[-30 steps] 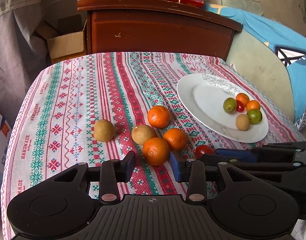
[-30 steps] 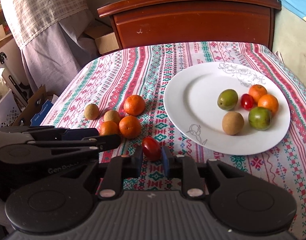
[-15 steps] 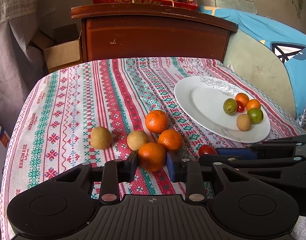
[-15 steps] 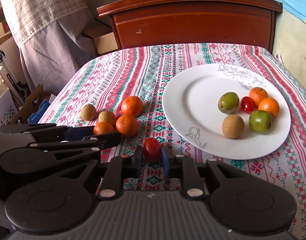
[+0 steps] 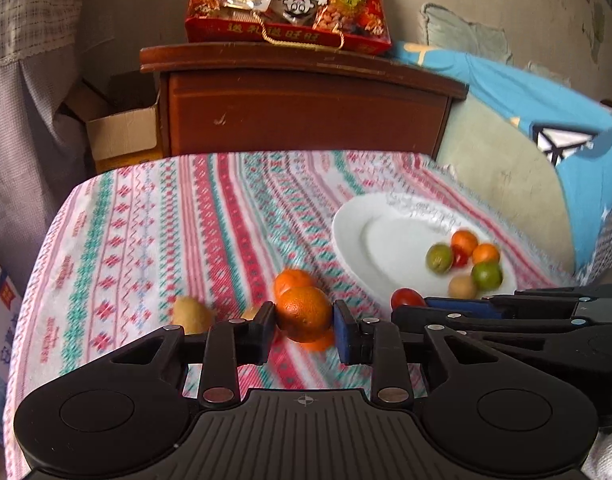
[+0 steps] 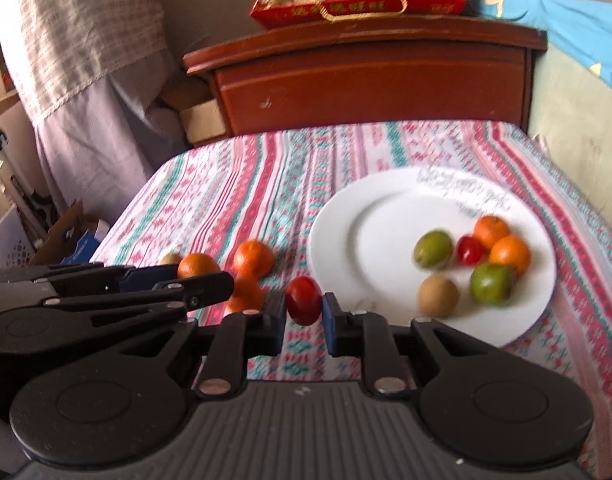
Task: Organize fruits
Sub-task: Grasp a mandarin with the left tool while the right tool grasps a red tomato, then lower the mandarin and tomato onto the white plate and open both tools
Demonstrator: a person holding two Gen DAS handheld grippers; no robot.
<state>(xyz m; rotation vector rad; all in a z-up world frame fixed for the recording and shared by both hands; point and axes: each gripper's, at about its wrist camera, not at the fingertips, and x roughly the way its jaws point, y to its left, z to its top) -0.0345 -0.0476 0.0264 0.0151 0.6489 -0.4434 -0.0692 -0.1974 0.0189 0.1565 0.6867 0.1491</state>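
My left gripper (image 5: pixel 304 318) is shut on an orange (image 5: pixel 303 313) and holds it above the patterned tablecloth (image 5: pixel 154 232). My right gripper (image 6: pixel 304 308) is shut on a red cherry tomato (image 6: pixel 304 306), lifted just left of the white plate (image 6: pixel 370 240). The plate holds several fruits: two oranges, two green limes, a brown fruit and a small tomato. On the cloth lie two more oranges (image 6: pixel 253 258) and two brown fruits (image 5: pixel 192 314). Each gripper shows in the other's view, the right one (image 5: pixel 410 300) and the left one (image 6: pixel 198 270).
A dark wooden cabinet (image 5: pixel 306 104) stands behind the table with a red snack bag (image 5: pixel 286 4) on top. A cardboard box (image 5: pixel 122 136) sits at its left. A blue cushion (image 5: pixel 546 120) lies at the right.
Both grippers have risen off the cloth with their fruit. The left one closed on the orange and lifted it; the right one lifted the tomato.
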